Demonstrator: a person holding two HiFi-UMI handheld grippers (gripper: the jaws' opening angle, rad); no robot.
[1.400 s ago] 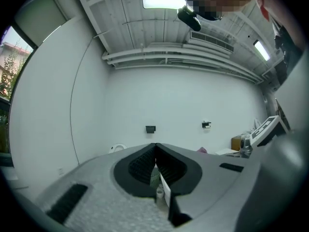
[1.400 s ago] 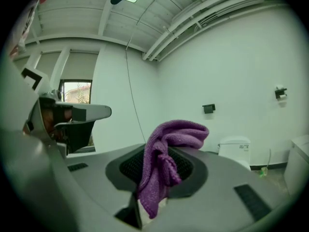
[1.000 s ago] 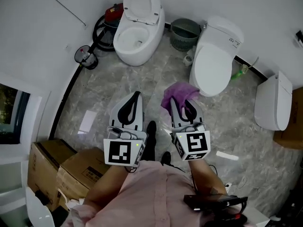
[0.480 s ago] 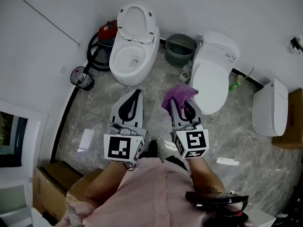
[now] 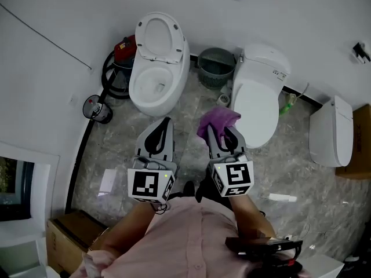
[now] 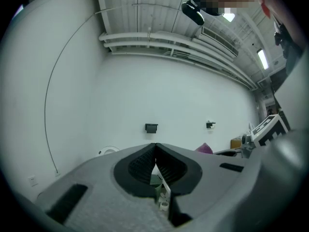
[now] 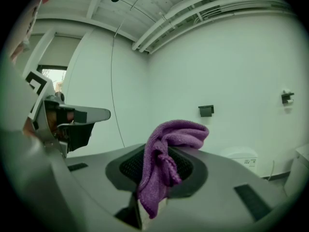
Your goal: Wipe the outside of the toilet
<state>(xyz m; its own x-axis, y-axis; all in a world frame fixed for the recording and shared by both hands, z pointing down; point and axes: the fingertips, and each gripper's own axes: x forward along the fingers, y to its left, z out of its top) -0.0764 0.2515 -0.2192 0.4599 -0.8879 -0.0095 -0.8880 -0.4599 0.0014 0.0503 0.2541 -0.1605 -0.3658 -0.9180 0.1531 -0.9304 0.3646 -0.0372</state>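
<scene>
**Head view.** A person stands on the grey floor [image 5: 116,149] and looks down at two white toilets. The open toilet [image 5: 177,83] has its lid up. The closed toilet [image 5: 255,100] has its lid down. A green bin [image 5: 215,59] stands between them by the wall. The left tongs [image 5: 166,122] are pressed together and hold nothing. The right tongs [image 5: 224,133] are clamped on a purple cloth [image 5: 219,119]. The cloth hangs in the air just in front of the closed toilet and does not touch it. Nothing shows which toilet is to be wiped. The back and far sides of both toilets are hidden.

**Left gripper view.** The left tongs [image 6: 155,148] meet at the tip, and nothing sits between them. A small bit of the purple cloth [image 6: 205,149] peeks over the edge. The tongs' own body hides almost all of both toilets. A little black box [image 6: 151,127] hangs on the wall.

**Right gripper view.** The purple cloth [image 7: 166,151] is pinched in the right tongs [image 7: 153,175], and it covers their tips. One end flops up and over, and the other hangs down. It looks soft, light and floppy, so it should bend round a curved side. The bunched middle looks like the best place to hold it, with loose ends left for rubbing. The toilets look hard, smooth, slippery and heavy, so they are likely for rubbing, not lifting. Only the top of the closed toilet [image 7: 241,157] shows here.
</scene>
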